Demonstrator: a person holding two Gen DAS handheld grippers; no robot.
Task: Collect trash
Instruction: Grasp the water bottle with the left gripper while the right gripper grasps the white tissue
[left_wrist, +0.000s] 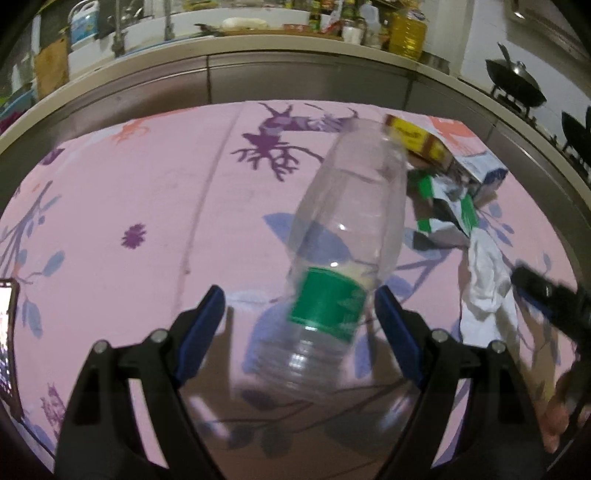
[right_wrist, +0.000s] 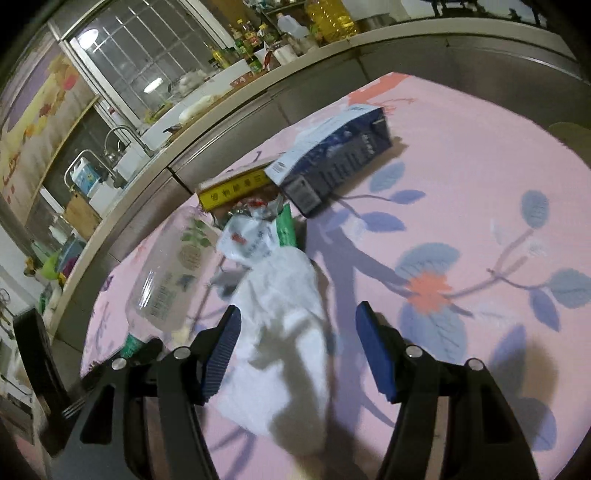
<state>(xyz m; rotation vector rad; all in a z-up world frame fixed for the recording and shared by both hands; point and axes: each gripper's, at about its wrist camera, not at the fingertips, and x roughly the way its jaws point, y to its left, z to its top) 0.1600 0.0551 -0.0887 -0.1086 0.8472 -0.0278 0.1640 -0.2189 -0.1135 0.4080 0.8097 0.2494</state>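
A clear plastic bottle (left_wrist: 343, 229) with a green label lies on the pink flowered tablecloth (left_wrist: 147, 192). Its label end sits between the fingers of my left gripper (left_wrist: 300, 297), which is open; the right pad is close to the bottle and the left pad stands well clear. To its right lies a crumpled white paper (right_wrist: 284, 295), partly between the fingers of my open right gripper (right_wrist: 298, 313), whose pads stand apart from it. Behind the paper lie a green and white wrapper (right_wrist: 258, 229), a yellow box (right_wrist: 232, 190) and a dark blue carton (right_wrist: 332, 162). The bottle (right_wrist: 166, 273) also shows in the right wrist view.
A steel-fronted kitchen counter (left_wrist: 258, 77) curves behind the table, with bottles and a yellow oil jug (left_wrist: 408, 31) on it. A black wok (left_wrist: 517, 85) sits on the stove at the right. A lit phone (left_wrist: 7, 332) lies at the left edge.
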